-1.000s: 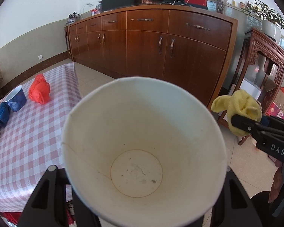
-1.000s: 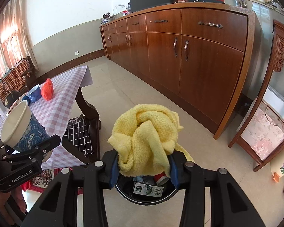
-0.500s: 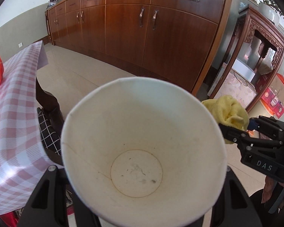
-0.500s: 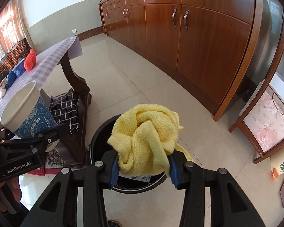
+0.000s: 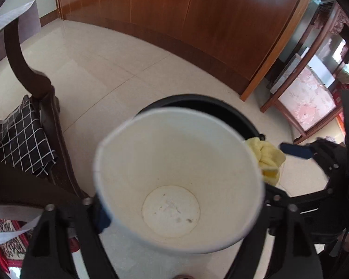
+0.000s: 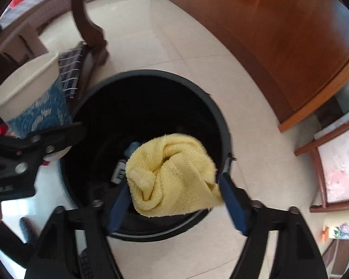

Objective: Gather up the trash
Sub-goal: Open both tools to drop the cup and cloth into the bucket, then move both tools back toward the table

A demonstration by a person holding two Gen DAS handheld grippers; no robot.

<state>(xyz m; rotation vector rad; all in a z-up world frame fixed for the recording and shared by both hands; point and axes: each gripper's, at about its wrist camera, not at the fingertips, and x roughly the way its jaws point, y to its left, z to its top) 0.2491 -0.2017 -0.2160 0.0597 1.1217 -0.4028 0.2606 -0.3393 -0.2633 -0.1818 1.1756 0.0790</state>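
- yellow knitted cloth (image 6: pixel 172 174) sits between the pads of the right claw (image 6: pixel 174 200), directly above the open mouth of the black bin (image 6: pixel 211 107); the jaws are opening, and the blue pad (image 6: pixel 232 202) on the right side already stands a little clear of the fabric.
- the cloth looks loose rather than pinched, though motion blur makes it hard to say whether the other pad is touching it.
- paper cup (image 5: pixel 179 179), white inside with a stained bottom, lies mouth-toward-camera between the fingers of the left claw (image 5: pixel 181 204), whose jaws are opening too.
- from the right wrist view the cup's outer wall is blue with a pale pattern, and it is above the bin's left rim.
- inside the bin some dark litter shows, too dim to name.
- pale tiled floor (image 5: pixel 100 69) surrounds the bin, with a brown wooden cabinet (image 6: pixel 290 34) behind it.
- a dark curved table leg (image 5: pixel 28 69) and a black-and-white checked cushion (image 5: pixel 23 139) stand to the left.
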